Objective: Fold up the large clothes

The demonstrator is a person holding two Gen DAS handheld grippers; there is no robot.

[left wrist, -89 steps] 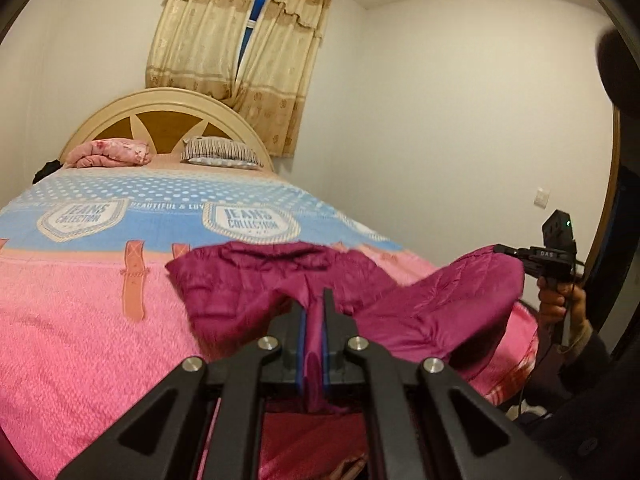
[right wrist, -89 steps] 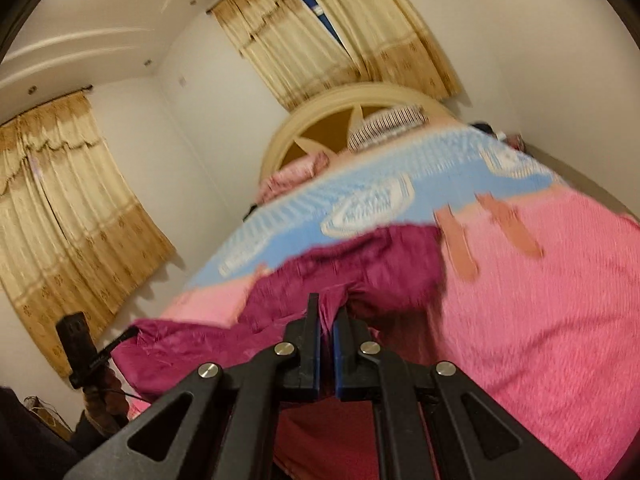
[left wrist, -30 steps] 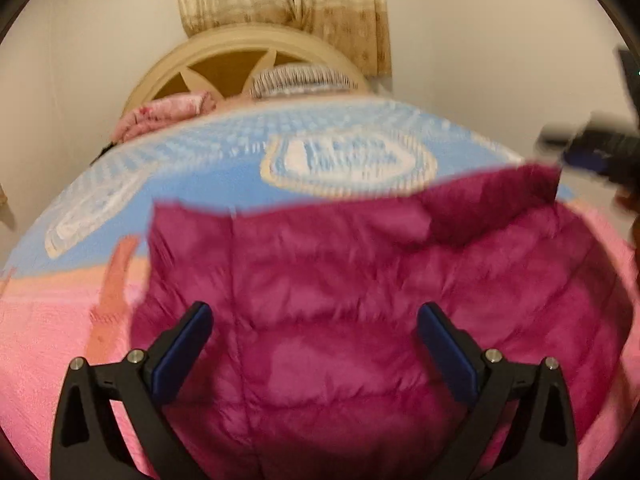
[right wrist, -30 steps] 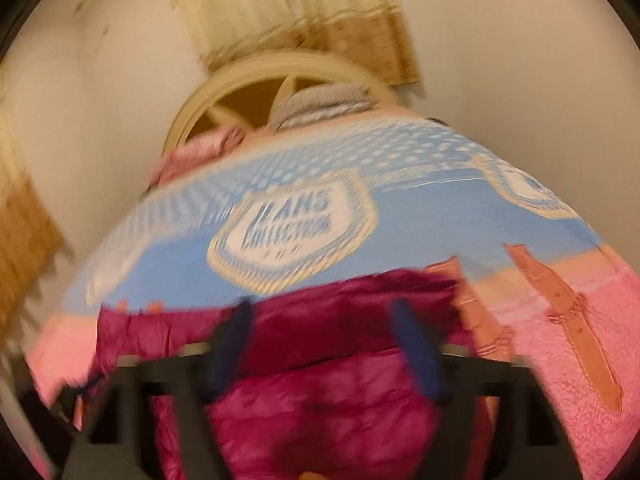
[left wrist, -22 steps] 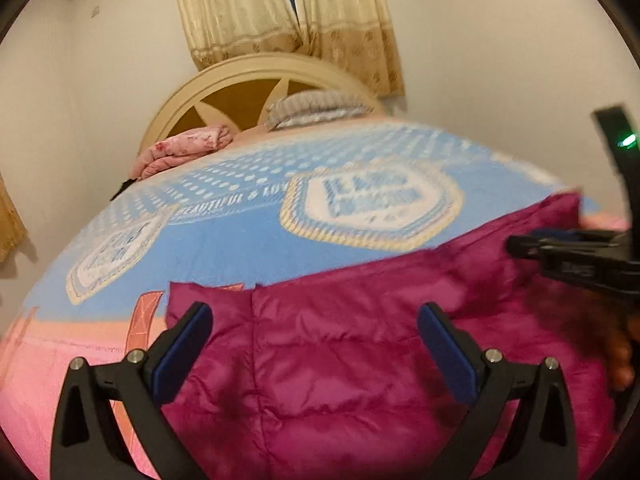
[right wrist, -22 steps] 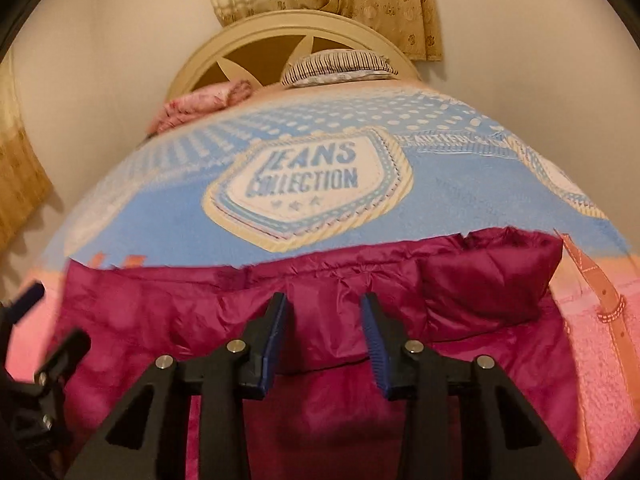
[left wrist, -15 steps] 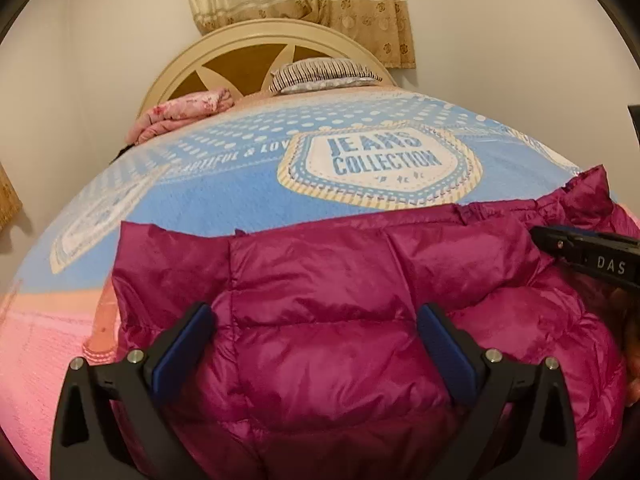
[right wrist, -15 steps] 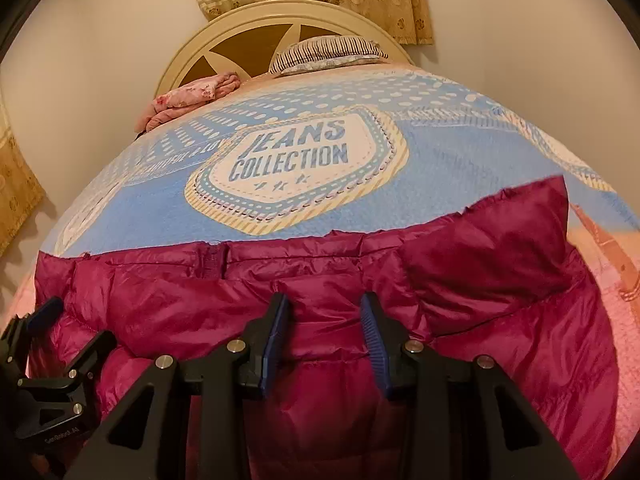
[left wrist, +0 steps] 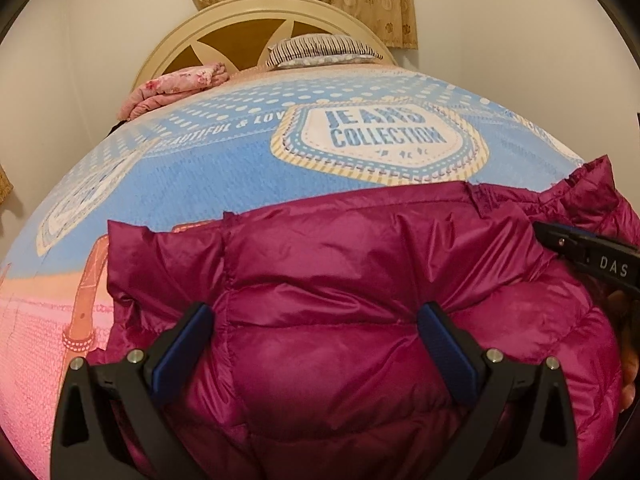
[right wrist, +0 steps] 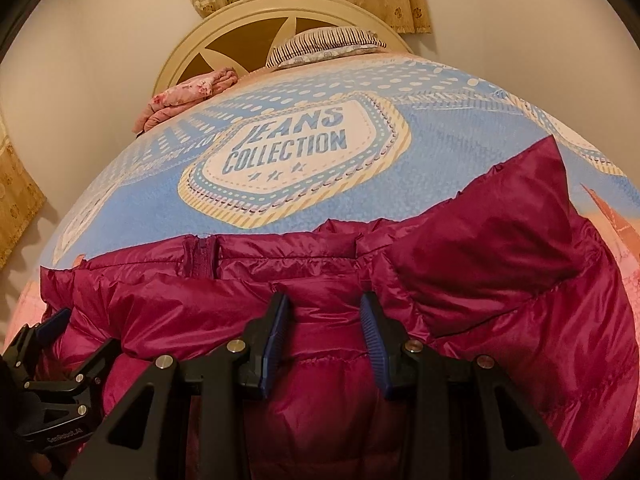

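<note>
Magenta puffer jacket (left wrist: 360, 320), "JEANS COLLECTION" bedspread (left wrist: 224, 160)

Both wrist cams low and close over the magenta jacket (left wrist: 360, 300), facing the headboard (left wrist: 256, 20) – left cam sits left, right cam right; shared: jacket, bedspread (right wrist: 300, 144) logo, striped pillow (right wrist: 328, 44)

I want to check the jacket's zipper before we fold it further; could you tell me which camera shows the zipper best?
The right wrist view: the zipper faces the camera at the jacket's far edge. In the left wrist view, only a small blurred tab shows there, possibly the same zipper.
</note>
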